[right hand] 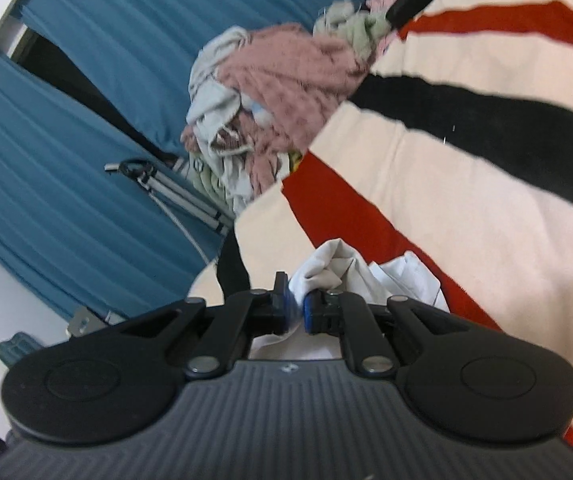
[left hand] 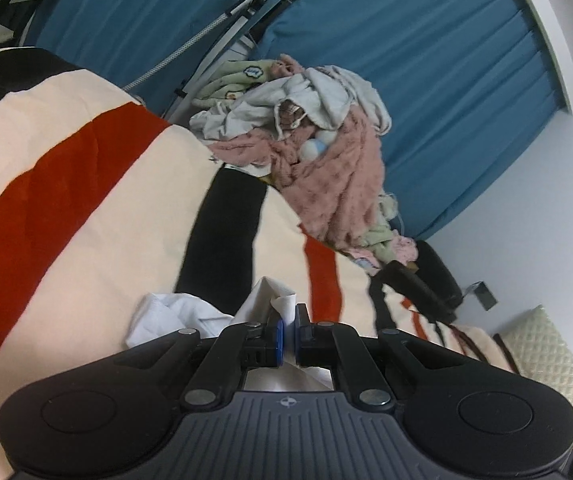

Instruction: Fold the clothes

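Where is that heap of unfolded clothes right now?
The heap of clothes sits at the far edge of the striped blanket, against the blue curtain; upper middle in both wrist views.

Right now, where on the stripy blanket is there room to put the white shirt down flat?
The wide cream and red stretch of the striped blanket, left of the black stripe in the left wrist view, lies bare. It is crowded at the far edge, where the clothes pile sits against the blue curtain. Both grippers pinch the white garment.
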Demonstrator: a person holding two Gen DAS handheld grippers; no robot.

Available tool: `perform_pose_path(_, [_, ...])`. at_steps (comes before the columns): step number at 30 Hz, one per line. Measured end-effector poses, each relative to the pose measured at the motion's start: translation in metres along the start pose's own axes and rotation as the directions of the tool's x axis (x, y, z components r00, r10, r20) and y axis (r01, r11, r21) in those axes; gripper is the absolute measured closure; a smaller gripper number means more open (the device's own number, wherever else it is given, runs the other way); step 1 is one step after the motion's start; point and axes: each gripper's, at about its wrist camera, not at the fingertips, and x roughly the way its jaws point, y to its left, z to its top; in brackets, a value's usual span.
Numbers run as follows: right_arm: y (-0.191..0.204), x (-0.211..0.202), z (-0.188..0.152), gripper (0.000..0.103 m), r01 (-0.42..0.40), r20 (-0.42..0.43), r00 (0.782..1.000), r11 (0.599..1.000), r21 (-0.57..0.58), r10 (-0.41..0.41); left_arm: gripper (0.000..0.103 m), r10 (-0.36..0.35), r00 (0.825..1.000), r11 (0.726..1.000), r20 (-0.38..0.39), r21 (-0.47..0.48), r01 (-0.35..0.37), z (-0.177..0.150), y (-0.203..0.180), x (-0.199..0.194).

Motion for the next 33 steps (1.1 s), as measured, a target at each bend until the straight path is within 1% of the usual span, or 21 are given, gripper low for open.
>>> perform_pose_path(2, [-0.003, 0.013, 0.003, 0.090, -0.004, -0.040, 0.999, 1.000, -0.007, 0.004, 0.095, 0.010, 1.000, 0.999, -0.001, 0.036, -0.010, 0.000, 0.003, 0.010])
perform_pose_path(3, [-0.002, 0.019, 0.004, 0.082, -0.008, -0.055, 0.998, 1.000, -0.028, 0.006, 0.085, 0.013, 1.000, 0.998, -0.002, 0.056, -0.013, 0.000, 0.004, 0.013])
perform_pose_path(4, [0.000, 0.023, 0.005, 0.071, -0.013, -0.072, 0.997, 0.998, -0.054, 0.009, 0.073, 0.010, 1.000, 0.998, -0.005, 0.069, -0.010, -0.001, 0.005, 0.016])
perform_pose_path(5, [0.002, 0.025, 0.004, 0.064, -0.025, -0.089, 0.996, 0.997, -0.074, 0.018, 0.050, 0.004, 1.000, 0.996, -0.015, 0.085, -0.002, -0.002, 0.006, 0.018])
perform_pose_path(6, [0.003, 0.026, 0.004, 0.041, -0.044, -0.107, 0.994, 0.995, -0.090, 0.034, 0.040, -0.004, 1.000, 0.994, -0.023, 0.107, 0.006, -0.004, 0.006, 0.020])
perform_pose_path(7, [0.005, 0.025, 0.003, 0.019, -0.062, -0.112, 0.992, 0.993, -0.103, 0.051, 0.039, -0.009, 1.000, 0.991, -0.029, 0.136, 0.013, -0.006, 0.005, 0.021])
perform_pose_path(8, [0.006, 0.022, 0.002, 0.017, -0.081, -0.106, 0.992, 0.990, -0.113, 0.069, 0.037, -0.011, 0.999, 0.985, -0.037, 0.169, 0.017, -0.009, 0.003, 0.022])
perform_pose_path(9, [0.008, 0.019, 0.001, 0.018, -0.086, -0.095, 0.993, 0.987, -0.136, 0.074, 0.035, -0.008, 0.999, 0.980, -0.046, 0.200, 0.017, -0.013, 0.001, 0.024])
perform_pose_path(10, [0.010, 0.016, 0.000, 0.017, -0.080, -0.079, 0.995, 0.982, -0.170, 0.068, 0.035, 0.002, 0.999, 0.973, -0.053, 0.230, 0.010, -0.016, -0.001, 0.028])
perform_pose_path(12, [0.014, 0.018, -0.003, 0.019, -0.054, -0.066, 0.997, 0.964, -0.262, 0.038, 0.034, 0.045, 0.997, 0.961, -0.062, 0.276, -0.027, -0.024, -0.004, 0.035])
perform_pose_path(13, [0.016, 0.019, -0.005, 0.031, -0.038, -0.060, 0.998, 0.950, -0.311, 0.020, 0.034, 0.083, 0.994, 0.954, -0.075, 0.295, -0.057, -0.027, -0.004, 0.042])
perform_pose_path(14, [0.018, 0.025, -0.007, 0.041, -0.008, -0.068, 0.998, 0.933, -0.359, -0.018, 0.034, 0.115, 0.989, 0.945, -0.090, 0.316, -0.082, -0.031, -0.003, 0.049])
perform_pose_path(15, [0.019, 0.033, -0.011, 0.056, 0.033, -0.084, 0.994, 0.913, -0.407, -0.073, 0.034, 0.148, 0.983, 0.936, -0.104, 0.337, -0.105, -0.034, -0.002, 0.056])
perform_pose_path(16, [0.018, 0.042, -0.015, 0.059, 0.065, -0.101, 0.987, 0.893, -0.445, -0.122, 0.034, 0.177, 0.977, 0.926, -0.117, 0.356, -0.125, -0.038, 0.000, 0.062])
perform_pose_path(19, [0.012, 0.067, -0.028, 0.061, 0.099, -0.144, 0.970, 0.863, -0.495, -0.194, 0.034, 0.201, 0.971, 0.911, -0.129, 0.388, -0.137, -0.044, 0.002, 0.069])
perform_pose_path(22, [0.014, 0.072, -0.037, 0.062, 0.116, -0.132, 0.966, 0.828, -0.548, -0.222, 0.034, 0.214, 0.969, 0.895, -0.120, 0.421, -0.145, -0.048, -0.002, 0.069])
perform_pose_path(24, [0.017, 0.063, -0.040, 0.061, 0.114, -0.120, 0.969, 0.818, -0.563, -0.217, 0.034, 0.218, 0.969, 0.888, -0.118, 0.435, -0.147, -0.049, -0.005, 0.064])
perform_pose_path(25, [0.019, 0.057, -0.039, 0.059, 0.108, -0.120, 0.970, 0.820, -0.562, -0.210, 0.034, 0.217, 0.969, 0.887, -0.118, 0.439, -0.145, -0.050, -0.007, 0.059])
perform_pose_path(27, [0.023, 0.038, -0.040, 0.059, 0.089, -0.113, 0.977, 0.824, -0.559, -0.183, 0.034, 0.208, 0.971, 0.884, -0.121, 0.447, -0.134, -0.053, -0.013, 0.045])
perform_pose_path(30, [0.029, 0.010, -0.045, 0.059, 0.085, -0.094, 0.981, 0.811, -0.578, -0.170, 0.034, 0.211, 0.970, 0.871, -0.122, 0.474, -0.130, -0.064, -0.021, 0.021])
perform_pose_path(33, [0.027, -0.012, -0.053, 0.059, 0.087, -0.094, 0.981, 0.814, -0.575, -0.171, 0.036, 0.204, 0.969, 0.877, -0.141, 0.465, -0.117, -0.075, -0.021, -0.004])
